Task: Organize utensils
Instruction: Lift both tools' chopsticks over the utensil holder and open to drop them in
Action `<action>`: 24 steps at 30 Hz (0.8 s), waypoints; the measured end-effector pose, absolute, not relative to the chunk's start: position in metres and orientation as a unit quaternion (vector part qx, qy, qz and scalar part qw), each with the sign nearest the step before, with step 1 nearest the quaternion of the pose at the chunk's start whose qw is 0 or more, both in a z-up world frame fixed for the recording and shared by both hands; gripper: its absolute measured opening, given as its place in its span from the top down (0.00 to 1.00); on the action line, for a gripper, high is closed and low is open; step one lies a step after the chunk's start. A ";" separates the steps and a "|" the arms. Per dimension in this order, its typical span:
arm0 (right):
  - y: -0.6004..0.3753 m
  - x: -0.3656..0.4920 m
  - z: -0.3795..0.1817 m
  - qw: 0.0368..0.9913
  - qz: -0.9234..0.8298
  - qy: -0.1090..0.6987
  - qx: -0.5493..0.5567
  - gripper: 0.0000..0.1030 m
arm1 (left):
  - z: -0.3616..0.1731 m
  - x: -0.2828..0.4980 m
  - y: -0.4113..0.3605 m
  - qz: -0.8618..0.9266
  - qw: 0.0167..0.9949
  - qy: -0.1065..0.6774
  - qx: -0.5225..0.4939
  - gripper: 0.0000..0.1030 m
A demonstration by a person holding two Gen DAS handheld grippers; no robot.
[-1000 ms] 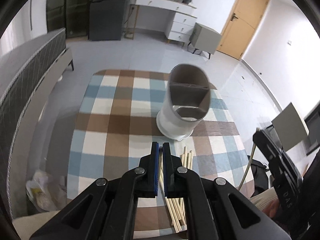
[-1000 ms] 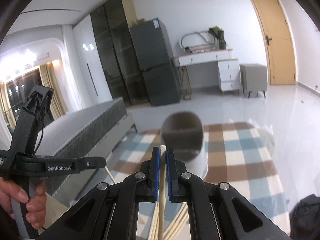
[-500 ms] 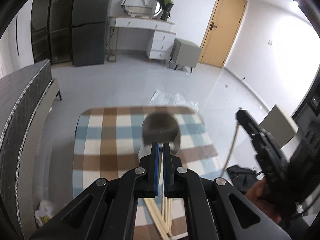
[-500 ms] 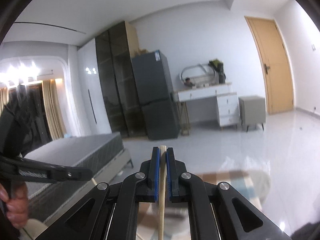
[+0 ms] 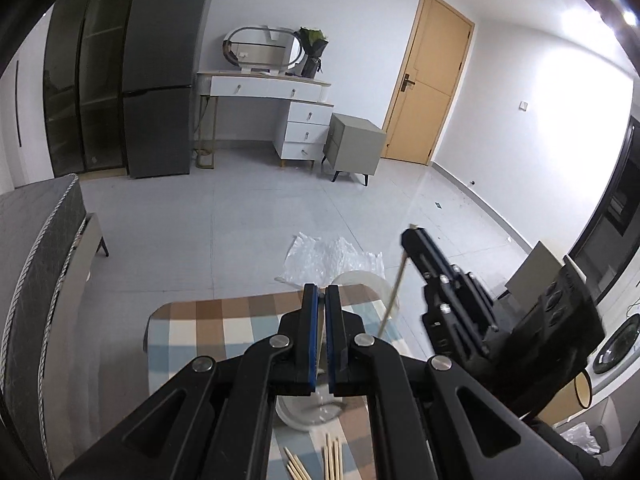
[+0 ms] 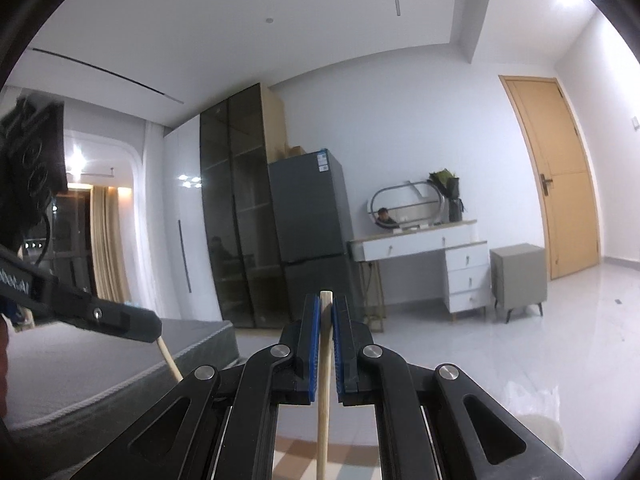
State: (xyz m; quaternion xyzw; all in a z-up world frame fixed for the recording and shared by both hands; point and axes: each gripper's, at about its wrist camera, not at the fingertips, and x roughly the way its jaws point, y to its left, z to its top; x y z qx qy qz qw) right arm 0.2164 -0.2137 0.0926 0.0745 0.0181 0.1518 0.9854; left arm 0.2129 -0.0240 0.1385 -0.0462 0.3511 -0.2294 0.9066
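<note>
My right gripper [image 6: 325, 304] is shut on a wooden chopstick [image 6: 323, 392] that hangs down between its blue pads; it also shows in the left wrist view [image 5: 412, 240], chopstick [image 5: 392, 296] slanting down toward the white utensil holder [image 5: 308, 414]. My left gripper [image 5: 321, 294] is shut on a thin chopstick [image 5: 319, 354] above the holder; its end shows in the right wrist view [image 6: 170, 362]. The holder is mostly hidden behind my fingers. Several loose chopsticks [image 5: 332, 458] lie on the checked tablecloth [image 5: 208, 328].
A grey bed [image 5: 32, 264] lies left of the table. Clear plastic wrap [image 5: 332, 258] lies on the floor beyond the table. A fridge [image 5: 160, 96], white dresser [image 5: 280, 116] and grey nightstand [image 5: 354, 148] stand at the far wall.
Both grippers have risen and tilted upward with their chopsticks. The table and holder have dropped low in the left view and nearly out of the right view.
</note>
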 end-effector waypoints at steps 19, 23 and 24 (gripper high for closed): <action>-0.220 0.248 0.028 0.979 0.192 0.053 0.053 0.94 | 0.084 0.251 -0.034 -0.238 0.881 0.403 -0.066 1.00; -0.219 0.236 0.025 0.972 0.220 0.077 0.024 0.92 | 0.079 0.252 -0.040 -0.255 0.870 0.416 -0.065 1.00; -0.220 0.234 0.025 0.971 0.225 0.083 0.021 0.92 | 0.080 0.251 -0.041 -0.255 0.871 0.415 -0.064 1.00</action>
